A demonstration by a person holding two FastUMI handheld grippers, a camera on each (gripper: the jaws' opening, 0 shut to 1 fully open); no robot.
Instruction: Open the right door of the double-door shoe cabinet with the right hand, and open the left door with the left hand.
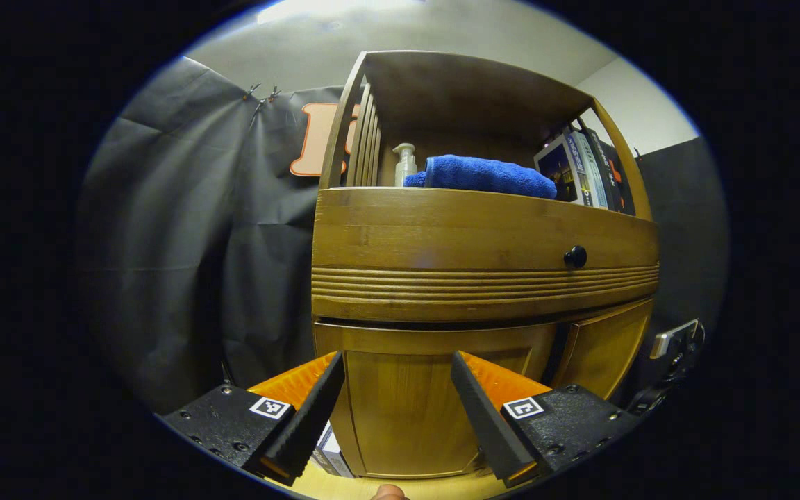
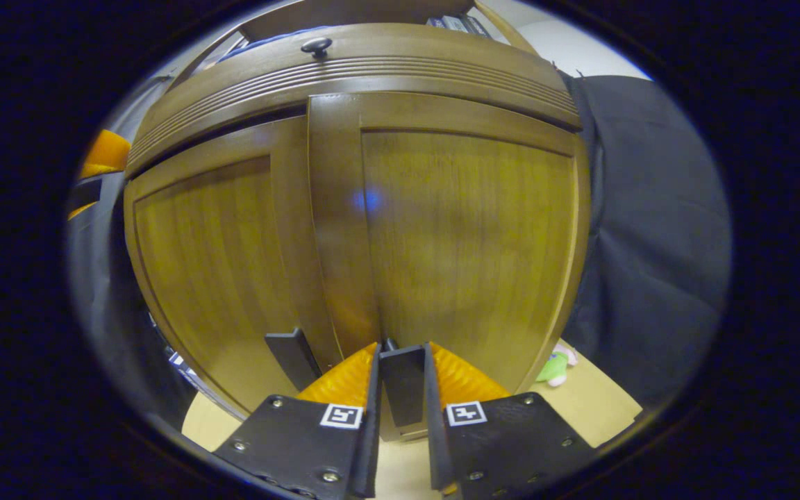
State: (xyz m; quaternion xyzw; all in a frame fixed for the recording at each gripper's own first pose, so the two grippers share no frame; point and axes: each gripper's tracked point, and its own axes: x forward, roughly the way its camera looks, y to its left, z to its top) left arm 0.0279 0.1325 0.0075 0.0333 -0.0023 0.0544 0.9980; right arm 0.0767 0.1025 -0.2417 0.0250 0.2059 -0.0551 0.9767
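Observation:
The wooden shoe cabinet has two lower doors under a drawer. In the right gripper view, the right door (image 2: 469, 236) stands a little proud of the left door (image 2: 212, 243). My right gripper (image 2: 402, 351) is shut on the right door's dark vertical handle (image 2: 403, 389). The left door's handle (image 2: 294, 357) is free beside it. In the left gripper view, my left gripper (image 1: 397, 361) is open in front of the left door (image 1: 407, 417), apart from it. The right door (image 1: 605, 351) sits further right, with the other gripper (image 1: 678, 344) at its edge.
The drawer (image 1: 442, 236) has a black knob (image 1: 575, 257). The open shelf above holds a blue towel (image 1: 483, 175), a pump bottle (image 1: 405, 163) and books (image 1: 580, 170). A green toy (image 2: 556, 368) lies on the floor right of the cabinet. Black cloth hangs on both sides.

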